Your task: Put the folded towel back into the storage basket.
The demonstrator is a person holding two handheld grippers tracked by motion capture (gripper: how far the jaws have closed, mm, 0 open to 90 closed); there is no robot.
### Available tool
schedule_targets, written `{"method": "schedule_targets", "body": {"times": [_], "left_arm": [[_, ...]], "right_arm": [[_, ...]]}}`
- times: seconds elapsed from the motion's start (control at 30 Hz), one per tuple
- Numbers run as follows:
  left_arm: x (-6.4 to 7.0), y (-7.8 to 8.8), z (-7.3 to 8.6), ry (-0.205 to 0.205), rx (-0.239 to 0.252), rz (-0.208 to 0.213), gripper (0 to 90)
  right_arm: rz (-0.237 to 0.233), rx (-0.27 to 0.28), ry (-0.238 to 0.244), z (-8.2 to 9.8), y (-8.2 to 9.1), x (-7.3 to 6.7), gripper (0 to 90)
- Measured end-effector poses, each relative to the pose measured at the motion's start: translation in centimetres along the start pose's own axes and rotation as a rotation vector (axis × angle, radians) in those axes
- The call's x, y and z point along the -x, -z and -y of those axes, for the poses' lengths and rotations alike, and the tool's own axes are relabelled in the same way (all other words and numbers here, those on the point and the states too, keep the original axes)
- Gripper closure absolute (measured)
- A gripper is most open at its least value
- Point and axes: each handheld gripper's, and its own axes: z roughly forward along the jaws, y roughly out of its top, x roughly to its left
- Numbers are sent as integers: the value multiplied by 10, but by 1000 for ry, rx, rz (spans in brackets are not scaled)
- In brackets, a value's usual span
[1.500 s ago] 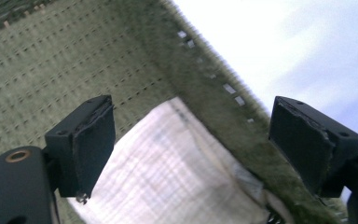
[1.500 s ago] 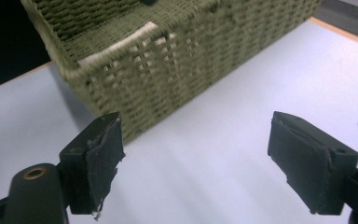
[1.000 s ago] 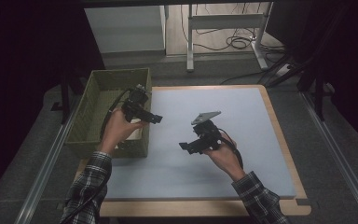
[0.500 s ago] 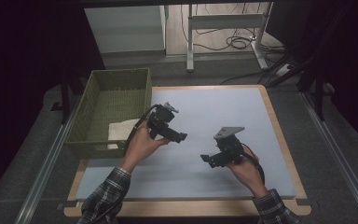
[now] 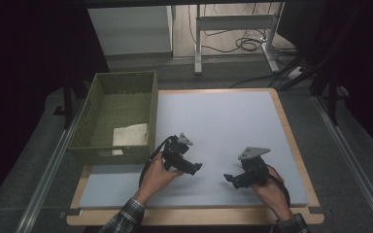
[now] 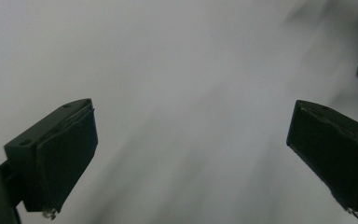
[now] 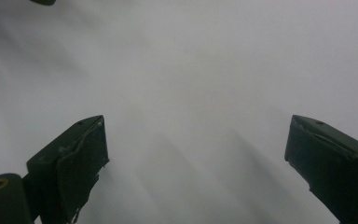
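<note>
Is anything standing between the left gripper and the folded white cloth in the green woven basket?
Yes. The near wall of the green woven basket stands between them: the folded white cloth lies inside, in the near right corner, while the left gripper, jaws open and empty, is outside over the grey table mat, pointing away.

High cam overhead, faces forward-down; both claw cams close on mat (image 5: 223, 126).
</note>
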Motion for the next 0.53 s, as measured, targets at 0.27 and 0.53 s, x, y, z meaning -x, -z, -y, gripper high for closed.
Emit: {"method": "schedule_targets", "body": {"times": [0.27, 0.53], "left_arm": [[2, -11, 36, -17, 22, -60, 19], [5, -14, 40, -29, 47, -77, 0]], "right_arm": [[12, -5, 15, 16, -8, 0, 47], [12, -4, 15, 16, -9, 0, 47]]}}
